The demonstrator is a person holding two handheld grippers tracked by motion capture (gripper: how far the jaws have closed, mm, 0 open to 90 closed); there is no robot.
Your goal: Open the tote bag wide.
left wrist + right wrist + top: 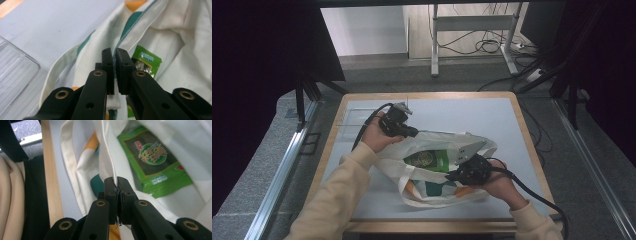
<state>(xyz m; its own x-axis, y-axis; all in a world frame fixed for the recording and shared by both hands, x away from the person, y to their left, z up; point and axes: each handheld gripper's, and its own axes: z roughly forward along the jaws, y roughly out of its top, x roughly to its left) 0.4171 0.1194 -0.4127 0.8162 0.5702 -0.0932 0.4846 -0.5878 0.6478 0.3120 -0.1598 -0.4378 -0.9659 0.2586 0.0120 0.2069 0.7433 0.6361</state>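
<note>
A white cloth bag (439, 142) with green and orange patches lies on the table, its mouth held apart. A green snack packet (428, 160) lies inside it. My left gripper (412, 132) is shut on the far rim of the bag; in the left gripper view the green-stitched bag edge (125, 32) runs down between the jaws, beside the packet (146, 60). My right gripper (451, 176) is shut on the near rim; in the right gripper view the white bag hem (107, 152) is pinched between the jaws, with the packet (155, 160) just beyond.
A clear plastic tray (357, 119) lies at the table's far left corner, seen closer as the ribbed tray (15, 75). The table has a wooden rim (524, 130). Bag handles (404, 187) trail toward the front edge. Cables and a desk frame stand on the floor beyond.
</note>
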